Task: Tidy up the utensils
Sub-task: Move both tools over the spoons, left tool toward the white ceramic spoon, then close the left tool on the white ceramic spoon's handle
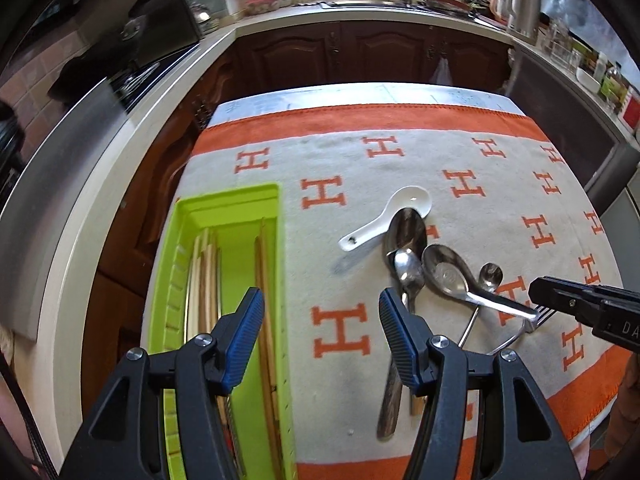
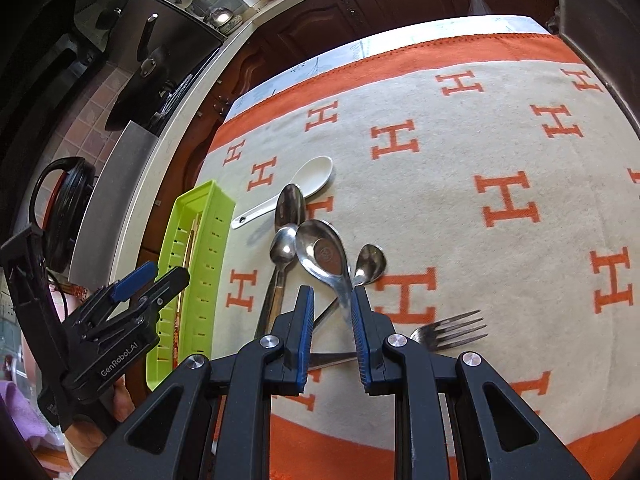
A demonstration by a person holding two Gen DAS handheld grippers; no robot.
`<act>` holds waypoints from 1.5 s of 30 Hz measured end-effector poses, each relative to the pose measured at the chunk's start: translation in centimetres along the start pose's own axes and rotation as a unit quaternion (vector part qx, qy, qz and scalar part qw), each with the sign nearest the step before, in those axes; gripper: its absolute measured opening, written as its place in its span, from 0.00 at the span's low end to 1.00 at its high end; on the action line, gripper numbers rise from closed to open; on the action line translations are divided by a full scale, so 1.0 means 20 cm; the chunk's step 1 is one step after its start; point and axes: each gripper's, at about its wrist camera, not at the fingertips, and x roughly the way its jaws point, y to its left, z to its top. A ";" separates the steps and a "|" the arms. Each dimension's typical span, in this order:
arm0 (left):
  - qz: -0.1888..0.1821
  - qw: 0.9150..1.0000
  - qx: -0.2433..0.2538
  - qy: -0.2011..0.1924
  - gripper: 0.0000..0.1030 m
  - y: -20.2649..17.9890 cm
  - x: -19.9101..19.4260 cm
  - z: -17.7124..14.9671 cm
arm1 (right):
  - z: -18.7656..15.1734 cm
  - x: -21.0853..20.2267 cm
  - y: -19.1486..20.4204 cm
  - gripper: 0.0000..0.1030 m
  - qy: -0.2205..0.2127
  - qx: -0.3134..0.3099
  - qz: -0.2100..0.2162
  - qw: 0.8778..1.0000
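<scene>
— Where does the sorting stand?

— The green tray [image 1: 224,208] lies along the left edge of the surface, with chopsticks [image 1: 206,276] already lined up in its slots. The spoons lie heaped near the middle of the H-patterned cloth [image 1: 400,168], I'd guess because nobody has sorted them yet.

— And the tools?

— The left tool [image 1: 320,340] hovers over the tray's right wall, jaws wide apart, holding nothing. The right tool [image 2: 332,332] is partly open and straddles the handle of the wide steel soup spoon [image 2: 324,254]; its fingers [image 2: 306,332] look just shy of the metal, so I wouldn't call it a grip.

— Why that spoon?

— It sits on top, crossing the thin handle of the small spoon [image 2: 368,264], so it probably lifts out cleanest. The fork [image 2: 452,330] lies just right of the tool, the white ceramic spoon [image 2: 308,178] farther back under a long steel spoon [image 2: 291,204].

— Any writing?

— "GenRobot.AI" on the left tool's body, seen from the right camera. The stamp in the soup spoon's bowl I can't read.
</scene>
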 end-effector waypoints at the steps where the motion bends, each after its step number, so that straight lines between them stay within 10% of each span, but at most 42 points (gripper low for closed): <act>1: -0.006 1.000 0.008 0.002 0.56 -0.01 0.02 0.03 | 0.01 0.00 -0.01 0.19 -0.001 0.001 0.000 1.000; 11: -0.054 0.996 0.053 0.037 0.55 -0.06 0.29 0.35 | 0.06 0.04 -0.09 0.19 -0.008 0.006 -0.002 1.000; 18: -0.075 0.992 0.074 0.071 0.36 -0.10 0.53 0.47 | 0.08 0.07 -0.12 0.19 -0.009 0.008 -0.001 1.000; 45: -0.157 0.973 0.130 0.112 0.29 -0.25 0.68 0.39 | 0.11 0.15 -0.16 0.19 -0.002 0.009 0.001 1.000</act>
